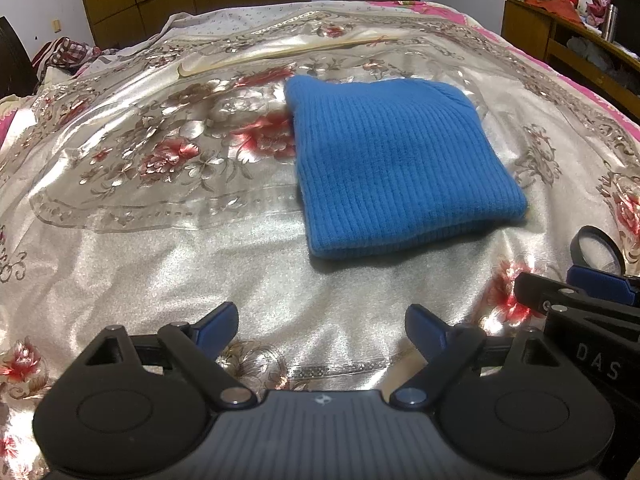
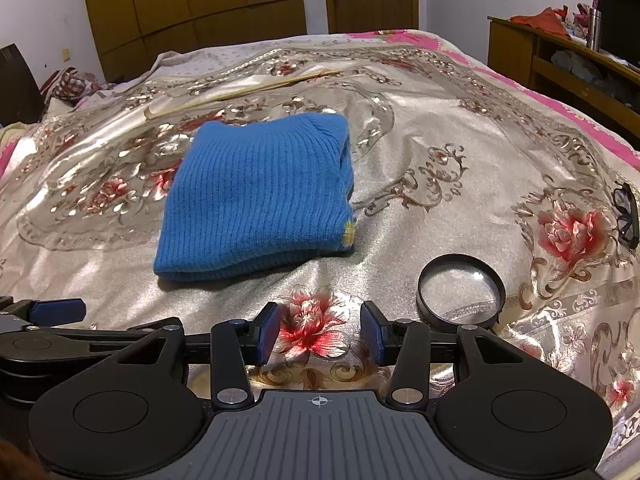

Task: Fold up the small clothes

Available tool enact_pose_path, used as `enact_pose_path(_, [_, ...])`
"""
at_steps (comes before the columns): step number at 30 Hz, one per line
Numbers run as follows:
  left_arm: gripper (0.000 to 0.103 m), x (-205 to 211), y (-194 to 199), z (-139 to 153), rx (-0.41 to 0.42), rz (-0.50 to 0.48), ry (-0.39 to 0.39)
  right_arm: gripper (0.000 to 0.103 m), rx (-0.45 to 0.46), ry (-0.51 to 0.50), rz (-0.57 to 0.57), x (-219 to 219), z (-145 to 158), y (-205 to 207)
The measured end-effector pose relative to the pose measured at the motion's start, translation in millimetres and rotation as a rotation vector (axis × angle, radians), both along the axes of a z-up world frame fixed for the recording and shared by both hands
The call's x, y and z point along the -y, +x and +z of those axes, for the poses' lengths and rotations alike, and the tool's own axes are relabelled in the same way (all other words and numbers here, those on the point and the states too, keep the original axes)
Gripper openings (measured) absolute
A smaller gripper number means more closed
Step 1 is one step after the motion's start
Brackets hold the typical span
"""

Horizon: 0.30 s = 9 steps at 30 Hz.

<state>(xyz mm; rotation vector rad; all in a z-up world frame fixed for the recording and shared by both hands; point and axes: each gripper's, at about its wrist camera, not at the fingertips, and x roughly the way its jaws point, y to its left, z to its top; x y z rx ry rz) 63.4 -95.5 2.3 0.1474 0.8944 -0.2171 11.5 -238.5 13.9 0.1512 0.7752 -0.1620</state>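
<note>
A blue ribbed knit garment (image 1: 396,164) lies folded into a thick rectangle on the shiny floral bedspread (image 1: 160,264). It also shows in the right wrist view (image 2: 260,200), with a small yellow patch at its near right corner. My left gripper (image 1: 322,330) is open and empty, above the bedspread just short of the garment's near edge. My right gripper (image 2: 320,334) is open and empty, near and to the right of the garment. The right gripper's side shows at the right edge of the left wrist view (image 1: 580,300).
A magnifying glass (image 2: 460,290) lies on the bedspread right of my right gripper. Black eyeglasses (image 2: 626,220) lie at the far right. A wooden desk (image 2: 560,60) with clutter stands right of the bed. Wooden wardrobe doors (image 2: 192,0) stand behind.
</note>
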Motion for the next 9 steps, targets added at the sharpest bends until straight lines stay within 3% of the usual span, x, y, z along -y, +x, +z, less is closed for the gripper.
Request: enact_pose_path(9, [0.092, 2.1, 0.9, 1.4, -0.009, 0.006, -0.002, 0.044, 0.0, 0.001, 0.0, 0.4, -0.2, 0.2])
